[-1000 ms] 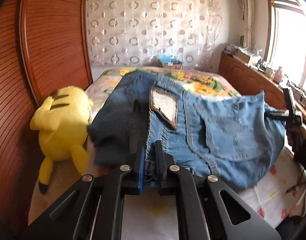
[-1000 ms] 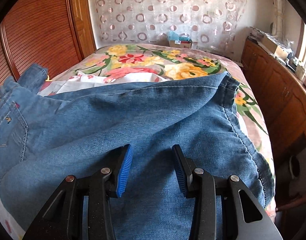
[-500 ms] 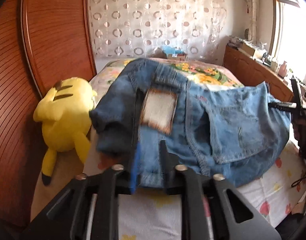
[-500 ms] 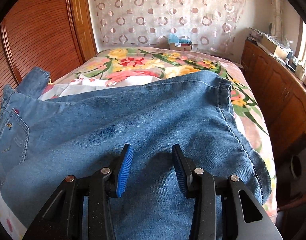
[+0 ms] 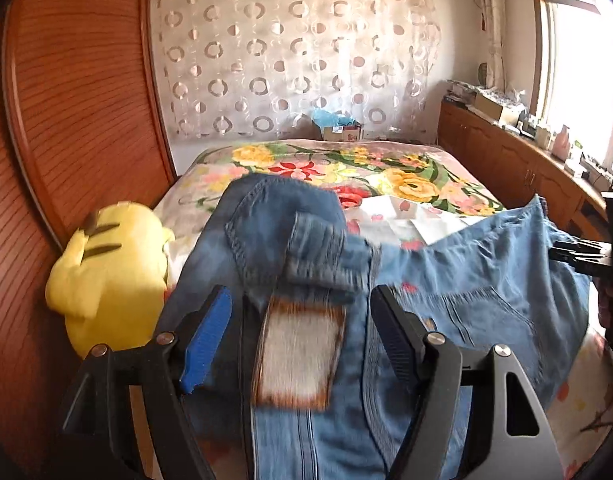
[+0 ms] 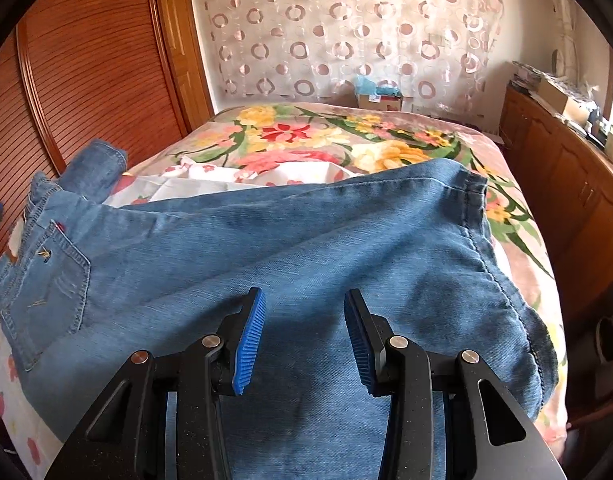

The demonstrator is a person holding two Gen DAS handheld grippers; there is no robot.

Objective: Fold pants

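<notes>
A: What differs from a second ago?

B: The left gripper (image 5: 298, 344) was clamped on the waistband of the jeans (image 5: 486, 280); its jaws have just been opening and now stand wide, pads clear of the cloth. The leather patch (image 5: 298, 360) lies between them, blurred, and the denim has slumped. More of the floral bedspread (image 5: 366, 168) shows beyond it.

A: And the right gripper (image 6: 304, 336)?

B: Unchanged: jaws partly apart, over the broad leg of the jeans (image 6: 306, 240). Whether its pads touch the denim I cannot tell; nothing is pinched between them.

A: Where do the jeans lie?

B: Spread across the near part of the bed, on a white flowered sheet (image 6: 210, 180), back pocket (image 6: 42, 280) toward the left of the right wrist view, hem to the right.

A: The room?

B: A ribbed wooden wardrobe (image 5: 66, 120) on the left, a sheer curtain with rings (image 5: 290, 60) at the back, a low wooden cabinet (image 5: 506, 160) under a bright window.

A: Smaller things?

B: A yellow plush toy (image 5: 110, 272) just beside the jeans, against the wardrobe, and a small box (image 5: 342, 132) beyond the bed.
</notes>
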